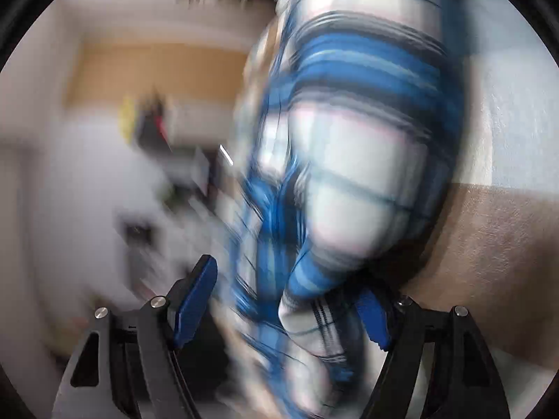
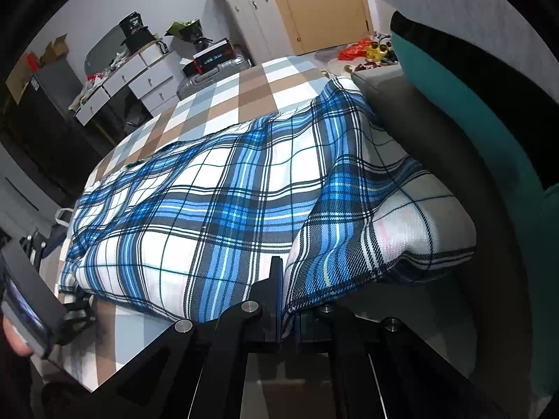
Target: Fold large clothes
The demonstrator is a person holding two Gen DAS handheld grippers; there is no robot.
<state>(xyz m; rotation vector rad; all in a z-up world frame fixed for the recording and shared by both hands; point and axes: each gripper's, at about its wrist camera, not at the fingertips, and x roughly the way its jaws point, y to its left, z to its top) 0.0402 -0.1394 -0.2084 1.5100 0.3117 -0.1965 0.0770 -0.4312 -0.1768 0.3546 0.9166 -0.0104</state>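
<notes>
Looking through the left wrist cam, everything is smeared by blur; the left gripper (image 1: 284,300) stands wide, its two blue pads far apart w/ no pressure on anything; the blue-and-white plaid garment (image 1: 349,146) hangs as a long bundle in front of the cam and its lower end drops between the fingers, very close to the right pad, but I cannot tell if it touches; behind it at right is a wall (image 1: 506,104), pale above and brown below; at left only a tan door (image 1: 157,70) and vague white shapes can be read.

In the right wrist cam the picture is sharp; the right gripper (image 2: 281,279) is closed narrow, pinching a near edge of the plaid garment (image 2: 216,202); the garment lies spread over the bed (image 2: 251,94), which has a brown, grey and white checked cover; its right part is folded up into a thick lump next to a grey cushion (image 2: 401,115) and a teal pillow (image 2: 471,104); at far left edge the left gripper (image 2: 38,244) shows partly, beside the garment's corner; beyond the bed stand a white drawer desk (image 2: 139,76) w/ clutter, a suitcase (image 2: 209,76) and a tan door (image 2: 325,10).
</notes>
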